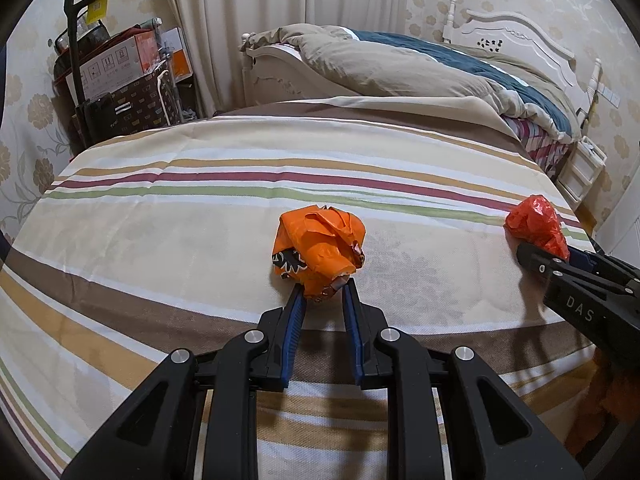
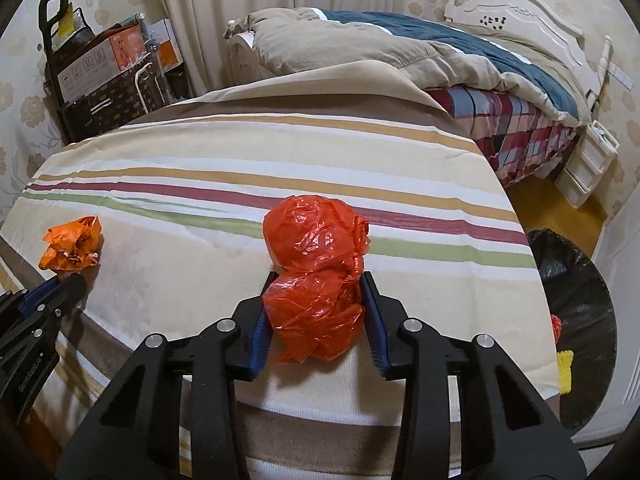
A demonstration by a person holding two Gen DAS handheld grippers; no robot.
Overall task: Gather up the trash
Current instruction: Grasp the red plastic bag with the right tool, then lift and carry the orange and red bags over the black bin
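A crumpled orange wrapper (image 1: 318, 250) with black print sits on the striped table cloth (image 1: 200, 200). My left gripper (image 1: 322, 290) is shut on its near lower end. The wrapper also shows at the left of the right wrist view (image 2: 72, 246), with the left gripper (image 2: 66, 282) below it. A crumpled red plastic bag (image 2: 318, 276) sits between the blue pads of my right gripper (image 2: 320, 280), which is shut on its lower part. The bag shows at the right of the left wrist view (image 1: 536, 222), with the right gripper (image 1: 538, 254) on it.
A bin with a black liner (image 2: 576, 304) stands on the floor right of the table, with red and yellow bits inside. A bed (image 1: 440, 68) with rumpled covers lies behind. Boxes and a trolley (image 1: 116, 76) stand back left. White drawers (image 2: 588, 168) stand at far right.
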